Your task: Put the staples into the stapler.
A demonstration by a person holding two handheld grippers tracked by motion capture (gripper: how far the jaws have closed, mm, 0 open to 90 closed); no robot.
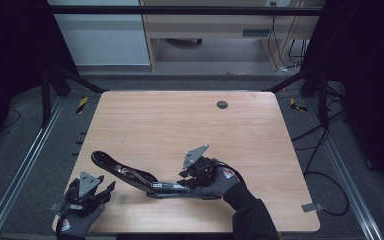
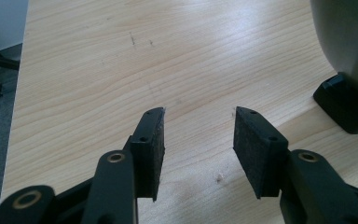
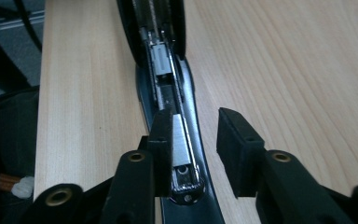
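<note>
1. Here, the largest thing I see is the light wooden table with rounded corners (image 1: 180,120); both of my grippers work at its near edge.
2. Next, the long black stapler, swung open with its metal staple channel bared (image 1: 140,177), lies on the table between my two grippers. Its raised arm points toward my left gripper, and its flat base runs under my right one. In the right gripper view the stapler's channel (image 3: 170,88) stretches straight ahead of my jaws.
3. My right gripper (image 1: 192,181) sits over the near end of the stapler's base. Its jaws stand apart; the stapler's silver rail lies against the inner face of the jaw at the left of that view, while the other pad (image 3: 235,140) stands clear of it, so nothing is clamped.
4. My left gripper (image 1: 100,192) rests near the table's corner, well apart from the stapler's raised end. Its jaws are parted with only bare wood between the pads (image 2: 151,144).
5. Ahead and to the right of my left jaws, a dark rounded shape (image 2: 349,60) rises; I cannot tell which part it is.
</note>
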